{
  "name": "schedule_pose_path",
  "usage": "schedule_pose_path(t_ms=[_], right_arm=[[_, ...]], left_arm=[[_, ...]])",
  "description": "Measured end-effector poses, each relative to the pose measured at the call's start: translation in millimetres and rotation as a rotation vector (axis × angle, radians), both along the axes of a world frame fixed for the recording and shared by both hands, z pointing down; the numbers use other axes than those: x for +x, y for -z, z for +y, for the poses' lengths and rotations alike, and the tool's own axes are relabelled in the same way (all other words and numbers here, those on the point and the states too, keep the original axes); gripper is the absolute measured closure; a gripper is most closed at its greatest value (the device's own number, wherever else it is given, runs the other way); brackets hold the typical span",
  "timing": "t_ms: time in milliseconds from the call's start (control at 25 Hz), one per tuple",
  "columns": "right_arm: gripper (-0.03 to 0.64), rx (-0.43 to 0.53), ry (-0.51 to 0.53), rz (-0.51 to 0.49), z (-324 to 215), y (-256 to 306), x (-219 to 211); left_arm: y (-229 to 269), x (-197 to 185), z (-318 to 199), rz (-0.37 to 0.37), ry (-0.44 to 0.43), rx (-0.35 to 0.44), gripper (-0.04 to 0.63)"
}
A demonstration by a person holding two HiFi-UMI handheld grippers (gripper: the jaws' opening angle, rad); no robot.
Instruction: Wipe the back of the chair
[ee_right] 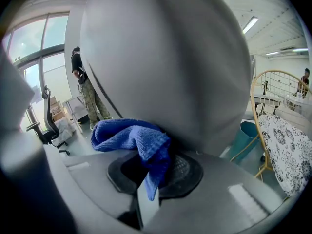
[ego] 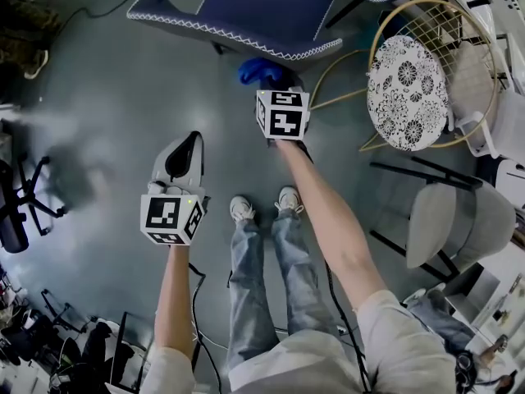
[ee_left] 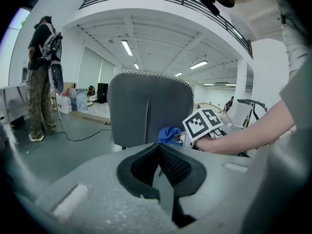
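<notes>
**Pressing the blue cloth to the chair back**

Looking through the right gripper view, I see my right claw (ee_right: 156, 175) clamped shut on a blue cloth (ee_right: 130, 134). One tail of the cloth hangs down between the jaws, and the rest is bunched up and to the left. The cloth sits right at the grey back of the chair (ee_right: 165, 57), which fills most of that view. I think the two are touching, though the wide lens makes the contact hard to confirm.

From the head view, the chair stands in front of me with white zigzag stitching along its edge. The cloth is just under that edge.

My left claw (ee_left: 158, 162) is closed with nothing in it. It is held lower and to the left, well apart from the chair. Its own view faces the chair back and takes in the right claw with the cloth.

Each claw carries a marker cube (ego: 283, 113), printed only with black-and-white square patterns.

To the right stands a gold wire chair (ego: 480, 39) with a black-and-white floral cushion (ego: 406, 93), and a grey chair (ego: 459, 220) stands nearer me. Another person (ee_left: 41, 77) stands on the floor (ego: 107, 97) in the background.
</notes>
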State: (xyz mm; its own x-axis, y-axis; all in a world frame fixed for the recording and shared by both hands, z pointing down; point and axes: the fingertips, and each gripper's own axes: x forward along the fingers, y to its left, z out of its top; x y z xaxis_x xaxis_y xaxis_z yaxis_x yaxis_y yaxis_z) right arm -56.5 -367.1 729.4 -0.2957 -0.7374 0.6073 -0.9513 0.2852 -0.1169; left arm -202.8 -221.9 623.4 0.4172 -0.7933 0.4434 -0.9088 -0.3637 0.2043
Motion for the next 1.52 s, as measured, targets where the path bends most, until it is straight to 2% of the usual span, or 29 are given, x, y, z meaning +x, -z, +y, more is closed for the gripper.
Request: schedule_pose_path(t_ms=[160, 480, 720, 1080, 1520], right_arm=[[0.571, -0.007, -0.020, -0.001, 7, 0, 21], [0.569, -0.005, -0.027, 0.031, 24, 4, 72], [0.569, 0.013, -0.019, 0.053, 20, 14, 99], [0.569, 0.031, -0.044, 0.077, -12, 29, 143], [0.569, 0.038, -0.050, 0.111, -31, 33, 173]], left_arm=[[4, 10, -1, -0.011, -0.014, 0.003, 0.595], [13, 55, 3, 0.004, -0.058, 0.022, 0.595], [19, 79, 6, 0.000, -0.074, 0.027, 0.595], [26, 88, 1, -0.015, -0.047, 0.036, 0.595], [29, 97, -4, -0.017, -0.026, 0.034, 0.595]])
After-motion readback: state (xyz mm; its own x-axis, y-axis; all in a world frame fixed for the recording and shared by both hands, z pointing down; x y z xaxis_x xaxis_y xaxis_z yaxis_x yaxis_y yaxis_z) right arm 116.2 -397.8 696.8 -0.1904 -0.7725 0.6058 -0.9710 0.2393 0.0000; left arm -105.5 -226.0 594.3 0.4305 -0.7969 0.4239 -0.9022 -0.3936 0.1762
